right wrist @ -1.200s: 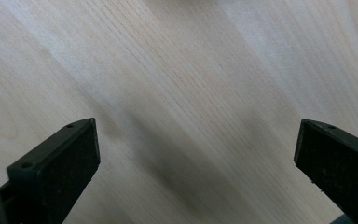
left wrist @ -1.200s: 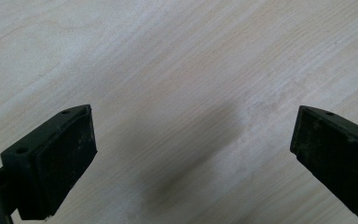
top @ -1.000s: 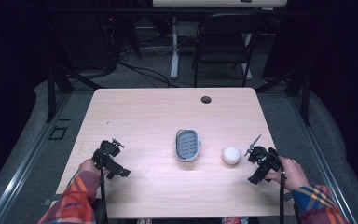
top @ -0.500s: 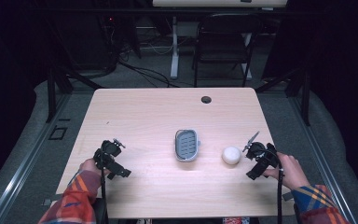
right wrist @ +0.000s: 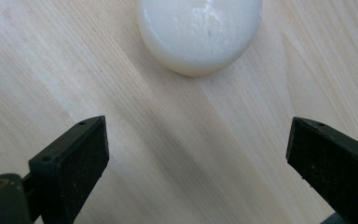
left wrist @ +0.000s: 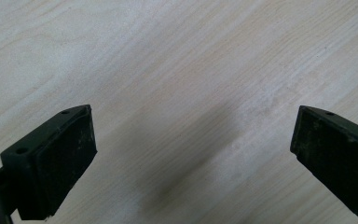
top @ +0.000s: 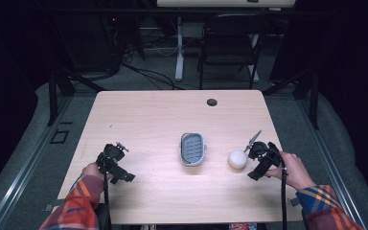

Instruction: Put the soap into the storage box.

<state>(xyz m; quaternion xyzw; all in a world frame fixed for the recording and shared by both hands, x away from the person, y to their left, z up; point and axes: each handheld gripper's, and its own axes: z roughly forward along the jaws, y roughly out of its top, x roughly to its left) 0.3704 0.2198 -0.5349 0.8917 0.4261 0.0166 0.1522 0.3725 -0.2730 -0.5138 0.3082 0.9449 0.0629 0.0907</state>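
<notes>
Right gripper moved nearer round soap.

a pale wood table in a dark room

the light wooden rectangular table fills the middle of the frame, with a small round dark cable hole near its far edge, right of centre. a grey oval slotted plastic dish sits at the centre. a black folding chair and a white desk leg stand at the top.

White ball cut off by top edge, sleeves cropped below
</notes>
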